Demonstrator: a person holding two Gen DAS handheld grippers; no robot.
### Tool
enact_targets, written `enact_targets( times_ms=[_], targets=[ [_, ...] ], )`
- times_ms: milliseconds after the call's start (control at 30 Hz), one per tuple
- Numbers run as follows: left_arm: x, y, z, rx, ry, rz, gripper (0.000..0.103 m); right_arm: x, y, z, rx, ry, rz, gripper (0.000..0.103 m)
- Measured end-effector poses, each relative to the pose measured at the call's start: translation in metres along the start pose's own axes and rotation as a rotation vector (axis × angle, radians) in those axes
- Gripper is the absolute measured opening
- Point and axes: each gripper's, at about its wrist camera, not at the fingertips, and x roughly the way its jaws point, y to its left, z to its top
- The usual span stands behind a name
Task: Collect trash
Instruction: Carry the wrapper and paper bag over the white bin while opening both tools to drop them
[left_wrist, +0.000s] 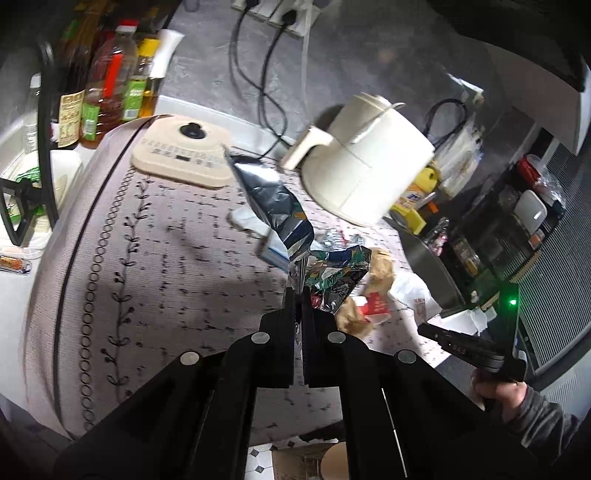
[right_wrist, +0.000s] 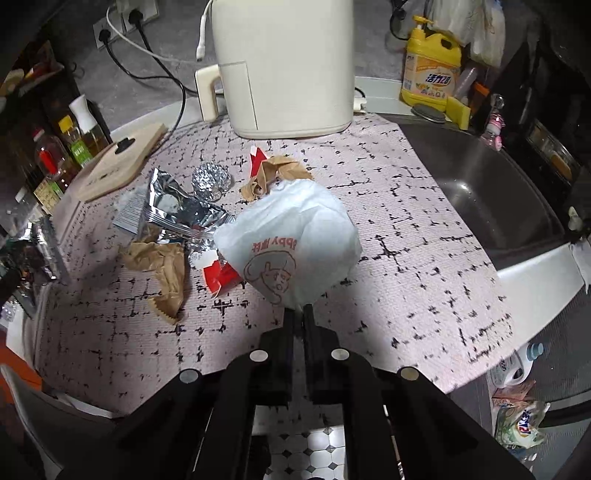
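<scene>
Foil wrapper (left_wrist: 275, 206) stands up from my shut left jaws; right jaws pinch the white bag (right_wrist: 295, 240) just ahead.

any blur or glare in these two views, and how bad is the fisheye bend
Left wrist view: foil bag in the left gripper and the fryer look motion-smeared, and the mat edge bows hard. Right wrist view: sharper; glare on the foil ball, a shadow over the mat's near edge, and the sink curves at the rim.
</scene>
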Motion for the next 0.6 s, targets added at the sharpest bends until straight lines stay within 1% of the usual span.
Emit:
enact_targets(
  times_ms=[100,333,533,600],
  targets=[
    [0.001,-0.017,-0.009,0.013,0.001,-0.027,0.004,-0.021,-0.010,-0.011,0.007,-0.017,-0.005,0.005],
    [0.009,-0.066,-0.040,0.071,0.054,-0.084,0.004,-0.060,-0.049,-0.045,0.076,-0.031,-0.021,0.005],
    [0.011,-0.109,-0.074,0.123,0.106,-0.120,0.004,-0.089,-0.087,-0.090,0.129,-0.033,-0.042,0.005],
    [0.011,-0.123,-0.086,0.141,0.122,-0.129,0.004,-0.097,-0.104,-0.111,0.154,-0.026,-0.050,0.005]
  ],
)
